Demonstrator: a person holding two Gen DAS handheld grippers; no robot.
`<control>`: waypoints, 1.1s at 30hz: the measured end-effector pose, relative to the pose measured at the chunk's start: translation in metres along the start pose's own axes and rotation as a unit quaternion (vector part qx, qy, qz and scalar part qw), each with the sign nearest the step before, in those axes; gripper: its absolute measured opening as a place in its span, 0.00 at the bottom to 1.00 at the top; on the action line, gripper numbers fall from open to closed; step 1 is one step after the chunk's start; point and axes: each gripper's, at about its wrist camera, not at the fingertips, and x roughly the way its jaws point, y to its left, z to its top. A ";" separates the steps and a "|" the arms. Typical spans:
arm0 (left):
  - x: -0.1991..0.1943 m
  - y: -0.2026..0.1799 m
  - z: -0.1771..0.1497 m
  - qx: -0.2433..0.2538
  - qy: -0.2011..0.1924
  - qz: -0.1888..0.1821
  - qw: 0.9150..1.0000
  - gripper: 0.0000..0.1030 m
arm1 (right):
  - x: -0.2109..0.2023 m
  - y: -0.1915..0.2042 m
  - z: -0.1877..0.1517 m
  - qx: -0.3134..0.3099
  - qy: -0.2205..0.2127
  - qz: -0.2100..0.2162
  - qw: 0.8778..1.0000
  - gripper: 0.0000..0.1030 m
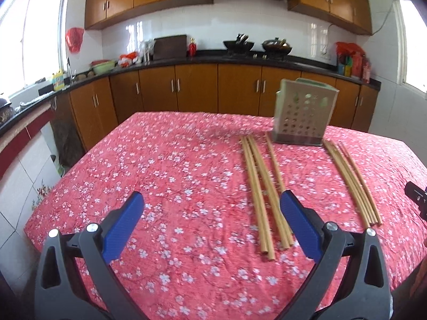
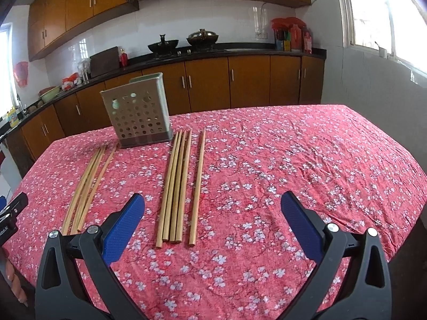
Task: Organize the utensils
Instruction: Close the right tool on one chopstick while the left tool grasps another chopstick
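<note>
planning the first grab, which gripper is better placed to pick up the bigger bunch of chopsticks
Right, probably. The right gripper is open, with the five-stick bundle just inside its left finger. The left gripper sits nearer the smaller bundle instead.

wrist views, low, sharing table (image 1: 186, 160)

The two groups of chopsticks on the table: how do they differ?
The left group of chopsticks has fewer sticks than the right group of chopsticks. The left group slants, with ends fanning apart; the right group lies straighter, four sticks packed together and one apart. Both are wooden, flat on the tablecloth, before the perforated holder.
</note>
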 end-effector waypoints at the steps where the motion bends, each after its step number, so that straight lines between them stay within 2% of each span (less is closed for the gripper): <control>1: 0.009 0.003 0.003 -0.001 0.012 0.003 1.000 0.96 | 0.009 -0.001 0.003 0.002 0.012 -0.003 1.000 0.89; 3: 0.021 0.007 0.007 -0.001 0.030 0.004 1.000 0.96 | 0.031 -0.004 0.008 0.005 0.045 -0.004 0.999 0.66; 6: 0.041 0.010 0.010 -0.004 0.058 -0.009 0.998 0.86 | 0.063 -0.006 0.011 0.021 0.100 0.027 0.994 0.48; 8: 0.052 0.011 0.011 -0.009 0.079 -0.024 0.997 0.74 | 0.078 -0.002 0.010 0.025 0.125 0.043 0.991 0.43; 11: 0.063 0.010 0.010 -0.016 0.105 -0.049 0.993 0.63 | 0.092 0.005 0.008 0.015 0.145 0.049 0.988 0.35; 13: 0.068 0.006 0.009 -0.014 0.117 -0.065 0.991 0.57 | 0.101 0.007 0.006 0.006 0.161 0.043 0.986 0.23; 15: 0.073 0.002 0.009 -0.006 0.125 -0.079 0.989 0.51 | 0.100 0.003 0.005 0.006 0.152 0.033 0.988 0.11; 16: 0.074 -0.002 0.009 0.002 0.129 -0.085 0.988 0.46 | 0.101 -0.001 0.005 0.009 0.153 0.030 0.988 0.08; 20: 0.081 -0.012 0.008 0.017 0.147 -0.107 0.983 0.32 | 0.101 -0.016 0.008 0.030 0.151 0.024 0.988 0.08; 26: 0.088 -0.019 0.004 0.021 0.171 -0.131 0.976 0.27 | 0.101 -0.012 0.008 0.014 0.143 0.016 0.989 0.08; 33: 0.093 -0.029 0.001 0.049 0.184 -0.112 0.975 0.18 | 0.102 -0.010 0.009 0.004 0.144 0.014 0.989 0.08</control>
